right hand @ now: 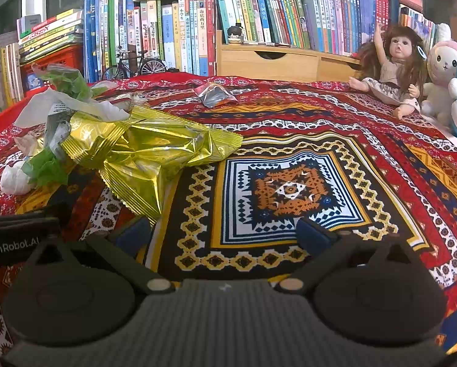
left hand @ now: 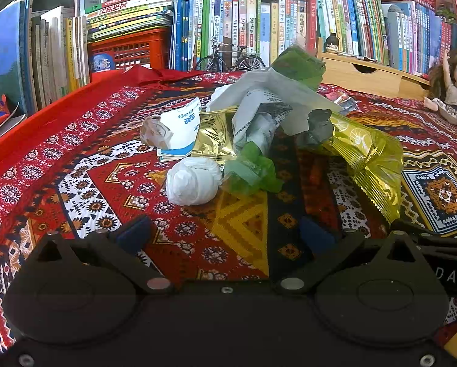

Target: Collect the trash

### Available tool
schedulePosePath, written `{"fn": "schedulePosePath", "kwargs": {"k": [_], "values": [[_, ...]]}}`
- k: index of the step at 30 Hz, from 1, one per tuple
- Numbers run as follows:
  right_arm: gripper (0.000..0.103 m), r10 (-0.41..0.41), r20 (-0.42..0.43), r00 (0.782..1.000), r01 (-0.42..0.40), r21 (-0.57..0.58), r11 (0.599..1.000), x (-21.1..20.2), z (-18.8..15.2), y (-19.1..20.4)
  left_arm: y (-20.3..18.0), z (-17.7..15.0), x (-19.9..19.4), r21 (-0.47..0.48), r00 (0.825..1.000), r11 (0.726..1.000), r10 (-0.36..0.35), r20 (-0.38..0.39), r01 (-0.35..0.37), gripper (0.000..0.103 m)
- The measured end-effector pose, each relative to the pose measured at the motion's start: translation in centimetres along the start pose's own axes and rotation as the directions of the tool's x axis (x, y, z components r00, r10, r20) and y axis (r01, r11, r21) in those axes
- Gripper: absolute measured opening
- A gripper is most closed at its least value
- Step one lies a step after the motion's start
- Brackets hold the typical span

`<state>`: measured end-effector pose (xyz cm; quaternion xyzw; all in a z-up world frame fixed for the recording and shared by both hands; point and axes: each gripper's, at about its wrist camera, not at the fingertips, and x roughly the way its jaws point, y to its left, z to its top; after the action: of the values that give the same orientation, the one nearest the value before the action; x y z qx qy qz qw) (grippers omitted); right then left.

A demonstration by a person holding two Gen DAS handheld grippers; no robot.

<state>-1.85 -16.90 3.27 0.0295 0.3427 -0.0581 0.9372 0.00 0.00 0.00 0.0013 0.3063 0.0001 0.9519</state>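
Blue pads: left gripper (left hand: 225, 232) spread wide, nothing between them; right gripper (right hand: 225, 232) likewise wide and empty, over bare patterned cloth (right hand: 289, 189).
Ahead of left: white paper ball (left hand: 193, 185) just beyond the fingertips, green film scrap (left hand: 252, 171) touching its right side.
Further out: gold foil packet (left hand: 216, 134), white-blue pouch (left hand: 181, 128), crumpled printed paper (left hand: 256, 116), all heaped and overlapping.
Left of right gripper: yellow-green snack bag (right hand: 142, 153), its crimped edge near the left fingertip.
Far ahead of right: small silver wrapper (right hand: 214, 94), well apart from the heap.
Risk: ball may roll off the pads (round, loose); foil slips or drags neighbours, scattering the heap.
Containers: no bin or trash bag in view; wooden drawer box (right hand: 268, 59) and red crate (left hand: 130, 50) at the back, contents hidden.
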Motion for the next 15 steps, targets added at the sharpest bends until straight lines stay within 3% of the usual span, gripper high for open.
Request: {"fn": "schedulePosePath", "kwargs": {"k": [15], "values": [[0.103, 0.001, -0.003, 1.0, -0.001, 0.002, 1.0, 0.08, 0.07, -0.1, -0.01, 0.0, -0.01, 0.0, 1.0, 1.0, 0.001, 0.001, -0.001, 0.103]]}}
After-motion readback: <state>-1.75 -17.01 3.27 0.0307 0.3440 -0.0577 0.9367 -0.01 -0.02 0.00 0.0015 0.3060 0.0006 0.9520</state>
